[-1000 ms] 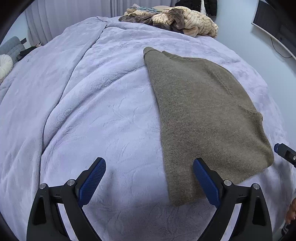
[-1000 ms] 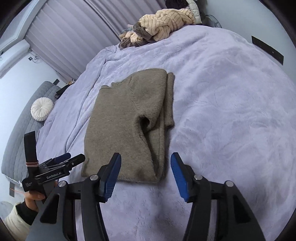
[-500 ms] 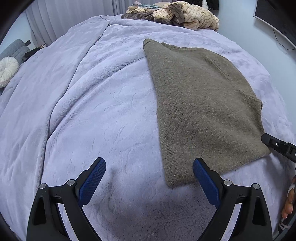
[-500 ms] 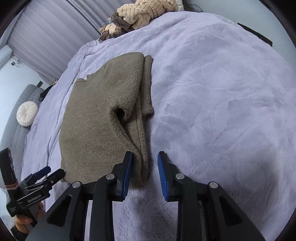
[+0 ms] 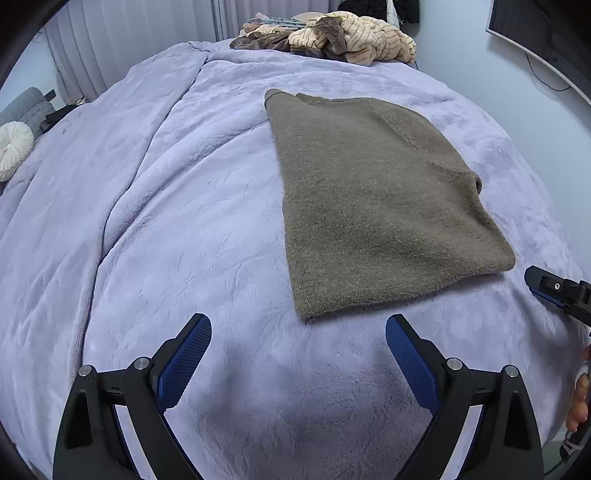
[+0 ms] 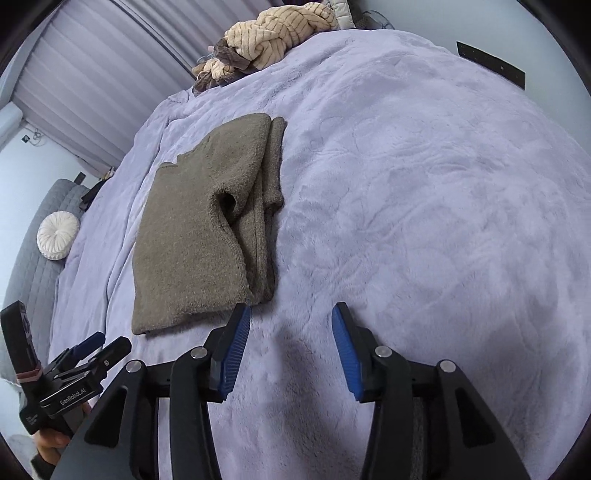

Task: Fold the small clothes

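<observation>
An olive-brown knit sweater (image 5: 373,199) lies folded on the lavender bedspread (image 5: 177,221), its sleeve layers stacked along the right edge (image 6: 264,229) in the right wrist view. My left gripper (image 5: 298,354) is open over bare bedspread, just short of the sweater's near hem. My right gripper (image 6: 291,343) hovers just off the sweater's near right corner with its jaws opening and nothing between them. Each gripper shows at the edge of the other's view: the right gripper (image 5: 550,291) and the left gripper (image 6: 98,349).
A heap of tan and brown striped clothes (image 5: 340,40) sits at the bed's far end. A white round cushion (image 6: 58,236) rests on a grey sofa (image 6: 26,280) to the left. Curtains (image 6: 85,81) hang behind; a dark screen (image 5: 535,33) is on the right wall.
Both grippers have drawn back from the sweater's near hem. The right gripper's jaws narrowed at the near right corner half a second ago, then spread again and came off it.
</observation>
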Available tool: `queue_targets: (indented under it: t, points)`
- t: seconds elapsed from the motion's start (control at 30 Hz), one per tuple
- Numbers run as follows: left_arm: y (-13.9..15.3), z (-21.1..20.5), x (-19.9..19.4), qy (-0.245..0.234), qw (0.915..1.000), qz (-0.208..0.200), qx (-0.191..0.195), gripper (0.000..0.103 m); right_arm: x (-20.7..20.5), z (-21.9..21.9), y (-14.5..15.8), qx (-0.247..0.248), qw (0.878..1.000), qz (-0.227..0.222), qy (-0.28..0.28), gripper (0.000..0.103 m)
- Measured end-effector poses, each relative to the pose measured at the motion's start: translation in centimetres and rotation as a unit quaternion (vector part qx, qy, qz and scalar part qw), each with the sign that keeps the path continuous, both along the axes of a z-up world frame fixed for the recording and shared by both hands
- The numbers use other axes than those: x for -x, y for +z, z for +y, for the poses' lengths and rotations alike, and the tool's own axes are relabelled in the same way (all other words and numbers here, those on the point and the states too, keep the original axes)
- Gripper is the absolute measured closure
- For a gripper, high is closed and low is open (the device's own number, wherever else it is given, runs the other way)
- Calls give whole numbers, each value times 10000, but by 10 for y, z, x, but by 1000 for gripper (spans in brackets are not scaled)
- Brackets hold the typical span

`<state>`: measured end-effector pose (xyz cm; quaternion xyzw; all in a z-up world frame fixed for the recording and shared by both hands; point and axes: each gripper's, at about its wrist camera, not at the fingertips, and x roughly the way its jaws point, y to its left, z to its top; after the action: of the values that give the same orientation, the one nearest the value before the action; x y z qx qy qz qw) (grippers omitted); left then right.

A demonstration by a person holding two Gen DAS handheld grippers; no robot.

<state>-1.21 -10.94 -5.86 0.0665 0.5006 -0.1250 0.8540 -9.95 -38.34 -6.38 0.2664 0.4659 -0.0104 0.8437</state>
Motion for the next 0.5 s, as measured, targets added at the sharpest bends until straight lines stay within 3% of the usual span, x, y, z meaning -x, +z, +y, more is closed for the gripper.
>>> queue_targets:
  t: [0.5]
  points:
    - [-7,-1,-26,-78,9996,271,-16,7,-19,1,0,-323,9994,79,29,38]
